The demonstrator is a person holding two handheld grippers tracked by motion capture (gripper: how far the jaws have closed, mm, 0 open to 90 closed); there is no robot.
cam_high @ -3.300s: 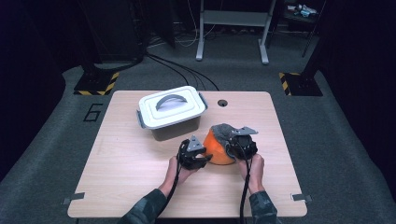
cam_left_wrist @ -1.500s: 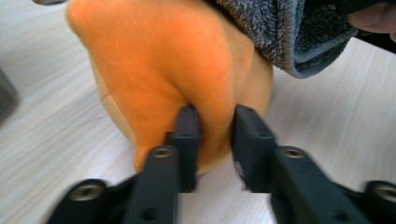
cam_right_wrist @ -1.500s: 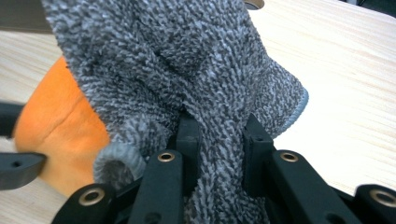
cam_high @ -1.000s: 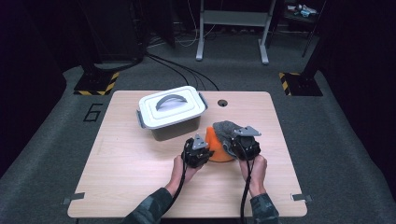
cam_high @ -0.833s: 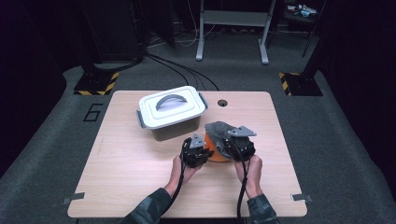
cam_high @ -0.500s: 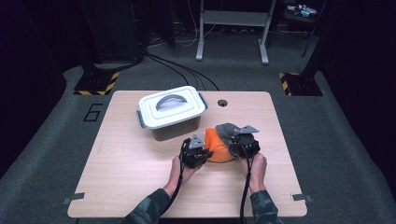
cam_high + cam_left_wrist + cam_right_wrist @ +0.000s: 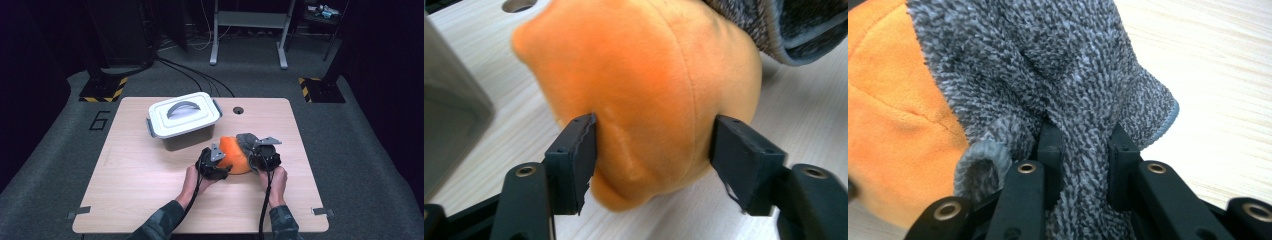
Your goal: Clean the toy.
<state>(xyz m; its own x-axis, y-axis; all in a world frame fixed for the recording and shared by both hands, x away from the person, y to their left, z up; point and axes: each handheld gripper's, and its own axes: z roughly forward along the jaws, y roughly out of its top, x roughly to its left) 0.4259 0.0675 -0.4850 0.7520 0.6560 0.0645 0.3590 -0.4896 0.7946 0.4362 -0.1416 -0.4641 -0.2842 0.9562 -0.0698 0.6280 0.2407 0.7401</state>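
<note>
Two cloths [image 7: 239, 152] near table's [image 7: 150, 175] edge.

The right gripper [image 7: 1080, 150] rises from six o'clock with its two black jaws close together. Between them a thick fold of a grey speckled knitted cloth [image 7: 1048, 65] is pinched, and the yarn bulges out above the pads. The cloth fills the middle and reaches up to twelve o'clock. Its edge has a smooth light grey-blue hem, which curls into a small loop at about eight o'clock and shows again as a thin line at three o'clock. At nine o'clock a soft orange plush fabric [image 7: 893, 120] lies against the cloth, partly under it. From one to four o'clock there is the pale wooden table top [image 7: 1218, 85], with fine grain lines.
</note>
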